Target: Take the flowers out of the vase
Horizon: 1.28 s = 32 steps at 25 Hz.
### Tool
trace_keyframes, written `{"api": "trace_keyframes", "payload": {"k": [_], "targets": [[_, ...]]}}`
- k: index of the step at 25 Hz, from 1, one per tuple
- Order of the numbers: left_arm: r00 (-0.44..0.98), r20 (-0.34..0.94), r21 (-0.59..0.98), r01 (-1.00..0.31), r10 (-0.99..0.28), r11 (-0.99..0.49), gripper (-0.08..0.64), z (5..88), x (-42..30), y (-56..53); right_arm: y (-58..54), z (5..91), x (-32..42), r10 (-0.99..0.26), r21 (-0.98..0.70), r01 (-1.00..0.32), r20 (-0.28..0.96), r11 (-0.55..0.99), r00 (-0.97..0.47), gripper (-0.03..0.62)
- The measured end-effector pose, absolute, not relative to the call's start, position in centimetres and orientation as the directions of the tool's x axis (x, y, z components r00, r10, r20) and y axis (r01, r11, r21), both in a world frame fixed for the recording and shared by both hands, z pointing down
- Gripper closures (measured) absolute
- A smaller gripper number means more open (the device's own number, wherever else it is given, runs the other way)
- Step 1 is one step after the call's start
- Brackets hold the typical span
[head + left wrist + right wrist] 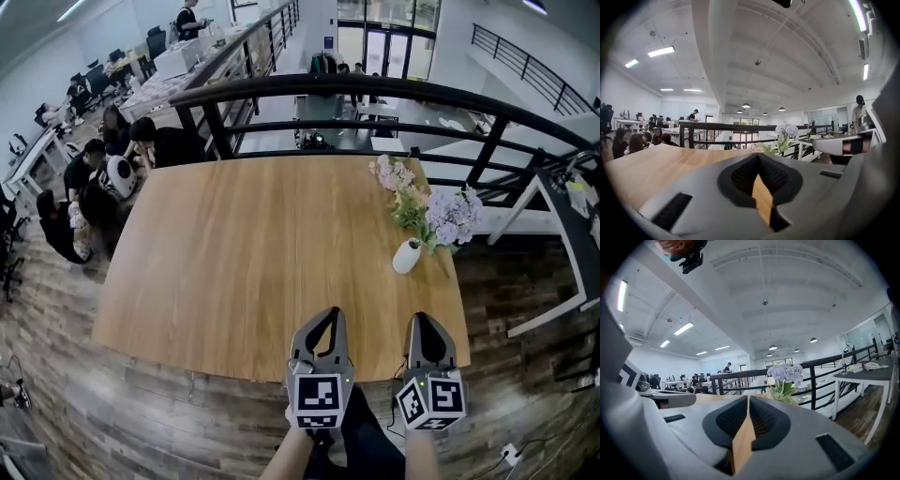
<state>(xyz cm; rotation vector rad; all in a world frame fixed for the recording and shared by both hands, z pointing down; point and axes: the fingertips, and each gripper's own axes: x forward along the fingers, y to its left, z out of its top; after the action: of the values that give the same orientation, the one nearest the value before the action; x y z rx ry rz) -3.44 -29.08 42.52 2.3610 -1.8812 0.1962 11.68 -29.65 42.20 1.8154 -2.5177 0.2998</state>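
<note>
Flowers: I see a bunch of pale purple and pink blooms with green leaves (pixel 441 214), its stems down in the vase. In both tool views it shows ahead, past the tool tips.
Vase: small and white (pixel 407 256), it stands on the far right part of the counter, close to the right edge.
Counter: a light wooden top (pixel 253 262), bare apart from the vase and flowers.
Left tool: mine sits at the near edge (pixel 327 312), well apart from the vase. Its jaws are pressed together at the tips with nothing pinched, and only a sliver of wood shows through the gap behind the tips.
Right tool: just beside the left one (pixel 421 318), also over the near edge and nearer the vase's side. Its tips meet as well, with nothing between them.
Railing: a dark metal rail (pixel 375 94) runs past the counter's far edge.
Beyond the railing: people sit at desks on the left (pixel 103 159).
Right side: a white-legged table (pixel 867 373) stands beside the railing.
</note>
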Motion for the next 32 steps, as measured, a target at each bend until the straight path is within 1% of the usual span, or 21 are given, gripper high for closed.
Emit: {"api": "trace_keyframes", "payload": {"k": [7, 18, 20, 22, 24, 27, 32], "targets": [[0.202, 0.175, -0.011, -0.978, -0.964, -0.207, 0.528, 42.0, -1.4, -33.7, -35.0, 42.4, 14.0, -0.940, -0.168, -0.942, 0.136, 0.291, -0.314, 0.566], [0.138, 0.201, -0.026, -0.989, -0.970, -0.147, 0.528, 41.9, 0.3, -38.0, -40.6, 43.7, 16.0, -0.919, -0.229, -0.919, 0.160, 0.322, -0.362, 0.563], [0.131, 0.203, -0.028, -0.990, -0.970, -0.139, 0.528, 41.9, 0.5, -38.7, -41.4, 43.9, 16.1, -0.912, -0.239, -0.912, 0.163, 0.334, -0.376, 0.546], [0.125, 0.206, -0.032, -0.990, -0.971, -0.134, 0.528, 42.0, 0.8, -39.2, -42.1, 44.3, 16.3, -0.907, -0.243, -0.908, 0.170, 0.341, -0.385, 0.543], [0.119, 0.211, -0.036, -0.991, -0.970, -0.129, 0.528, 42.2, 0.9, -39.5, -42.6, 44.8, 16.4, -0.902, -0.248, -0.906, 0.181, 0.343, -0.391, 0.521], [0.111, 0.220, -0.040, -0.992, -0.969, -0.123, 0.528, 42.5, 0.9, -39.9, -43.3, 45.6, 16.7, -0.899, -0.258, -0.906, 0.199, 0.336, -0.390, 0.514], [0.108, 0.234, -0.036, -0.992, -0.966, -0.120, 0.528, 43.5, 0.4, -40.6, -44.5, 47.0, 16.7, -0.897, -0.276, -0.908, 0.226, 0.315, -0.380, 0.413]]}}
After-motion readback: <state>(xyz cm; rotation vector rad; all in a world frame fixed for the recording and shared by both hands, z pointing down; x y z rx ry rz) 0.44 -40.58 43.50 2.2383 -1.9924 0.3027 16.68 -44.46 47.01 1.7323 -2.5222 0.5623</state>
